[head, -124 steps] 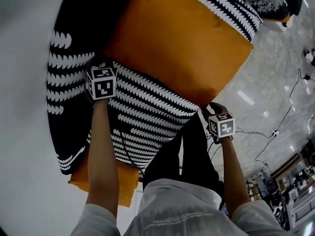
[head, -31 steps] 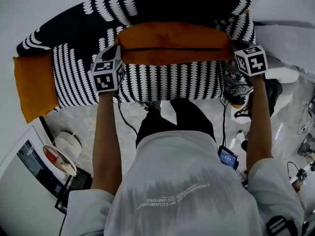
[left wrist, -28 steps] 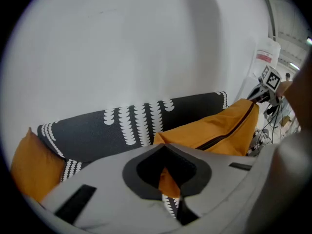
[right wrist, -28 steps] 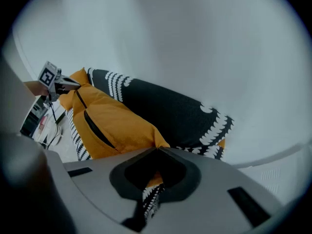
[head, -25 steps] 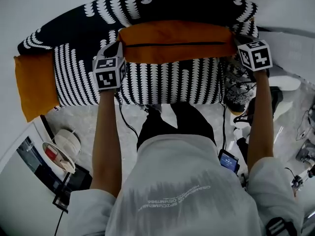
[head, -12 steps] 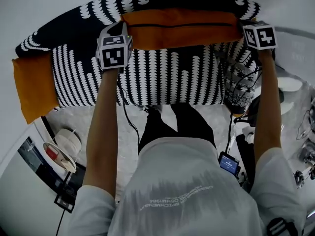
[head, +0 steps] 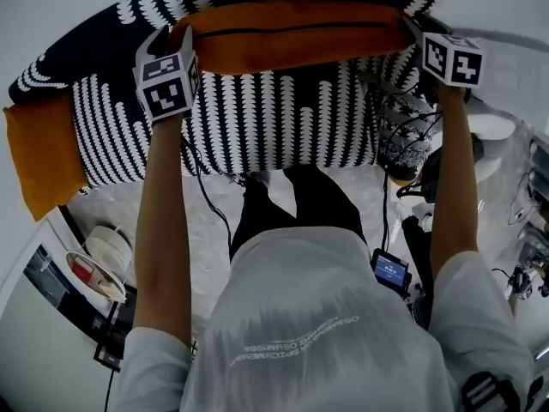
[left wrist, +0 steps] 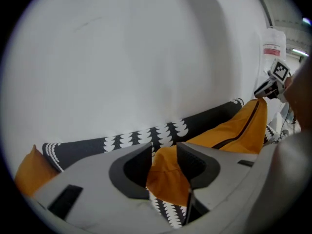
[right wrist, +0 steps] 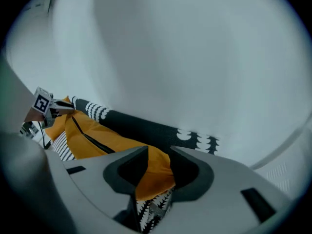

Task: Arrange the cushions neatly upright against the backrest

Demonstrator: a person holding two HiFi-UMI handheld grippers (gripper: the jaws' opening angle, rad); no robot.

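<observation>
Claws newly apart (orange cushion between)

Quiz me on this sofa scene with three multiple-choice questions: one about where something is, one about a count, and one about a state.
1. Where does the zipped orange cushion stand?
A) on the floor
B) along the backrest
C) on the person's lap

2. How many orange cushions show in the head view?
A) one
B) two
C) four

3. How do the left gripper's jaws stand?
A) apart, with a cushion corner between them
B) shut on nothing
C) clamped on a cable

Answers:
1 B: it stands there with its zip uppermost.
2 B: a second cushion shows at the left end of the patterned seat.
3 A: the jaws have just been opening, and orange fabric sits between them.
</observation>
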